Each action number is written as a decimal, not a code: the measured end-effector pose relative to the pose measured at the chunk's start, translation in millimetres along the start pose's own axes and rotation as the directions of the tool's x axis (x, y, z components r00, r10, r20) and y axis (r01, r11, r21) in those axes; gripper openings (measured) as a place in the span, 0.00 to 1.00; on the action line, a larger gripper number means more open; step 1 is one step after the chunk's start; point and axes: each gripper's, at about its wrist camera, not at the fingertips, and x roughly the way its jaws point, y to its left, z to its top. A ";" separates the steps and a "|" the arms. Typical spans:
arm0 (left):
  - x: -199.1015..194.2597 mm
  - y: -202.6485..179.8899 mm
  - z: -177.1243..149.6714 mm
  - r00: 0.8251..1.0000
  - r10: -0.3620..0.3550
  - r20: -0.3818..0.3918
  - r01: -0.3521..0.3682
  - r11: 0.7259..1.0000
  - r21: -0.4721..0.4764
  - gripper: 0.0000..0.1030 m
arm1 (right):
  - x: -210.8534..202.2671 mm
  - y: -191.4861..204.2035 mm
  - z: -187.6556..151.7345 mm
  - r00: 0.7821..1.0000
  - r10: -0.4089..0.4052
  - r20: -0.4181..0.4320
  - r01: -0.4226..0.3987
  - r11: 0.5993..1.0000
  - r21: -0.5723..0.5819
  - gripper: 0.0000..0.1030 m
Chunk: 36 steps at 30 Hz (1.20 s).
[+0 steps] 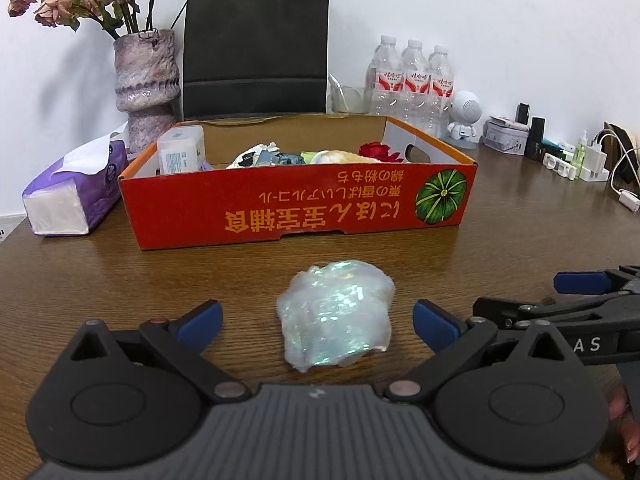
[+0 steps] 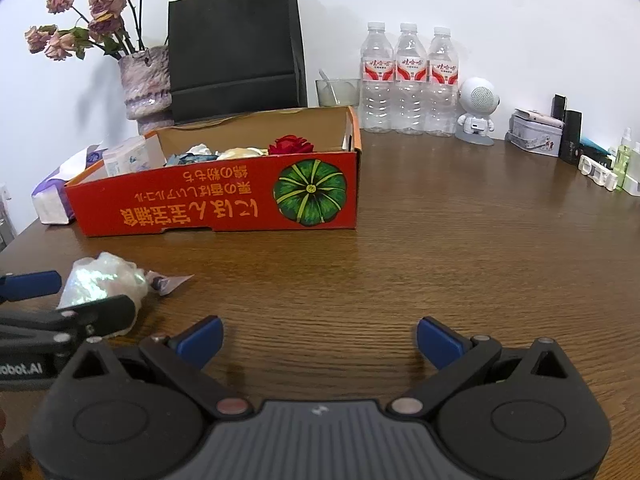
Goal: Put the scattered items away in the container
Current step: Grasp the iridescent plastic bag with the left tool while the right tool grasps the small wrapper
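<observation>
I see the wooden table [image 2: 440, 240] carrying the red cardboard box [image 1: 296, 204] (pumpkin print, already holding a red rose [image 1: 380, 151] and other small items). Before it lies the iridescent wrapper bundle [image 1: 335, 316], on the table between my left gripper [image 1: 318, 322] fingers, which stand spread wide, not touching it. My right gripper [image 2: 320, 340] is likewise spread, over bare wood.
</observation>
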 end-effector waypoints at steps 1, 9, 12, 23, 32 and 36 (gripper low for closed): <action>1.1 0.9 0.0 1.000 -0.004 0.001 0.004 1.000 -0.006 1.00 | 0.5 -0.7 0.0 1.000 -0.001 -0.003 0.001 1.000 0.002 1.00; 4.3 15.2 2.2 0.999 -0.045 0.020 0.046 0.997 -0.057 0.43 | 3.7 -1.0 -0.2 1.000 0.012 -0.023 -0.012 1.000 0.012 1.00; 2.7 27.0 5.2 0.998 -0.046 0.044 0.049 0.995 -0.082 0.43 | 3.6 1.5 -0.1 0.999 0.026 -0.020 -0.026 1.000 0.011 1.00; 2.0 77.3 9.7 0.997 -0.039 0.073 0.050 0.986 -0.159 0.46 | 16.2 49.0 12.4 0.992 0.123 0.012 -0.122 0.991 -0.051 1.00; 2.0 92.3 3.2 0.995 -0.076 0.059 0.087 0.973 -0.215 0.49 | 37.9 83.3 24.3 0.990 0.138 -0.017 -0.139 0.986 -0.096 0.62; 2.8 92.3 2.6 0.996 -0.078 0.052 0.087 0.972 -0.219 0.54 | 37.2 94.9 22.7 0.993 0.119 -0.018 -0.120 0.978 -0.169 0.43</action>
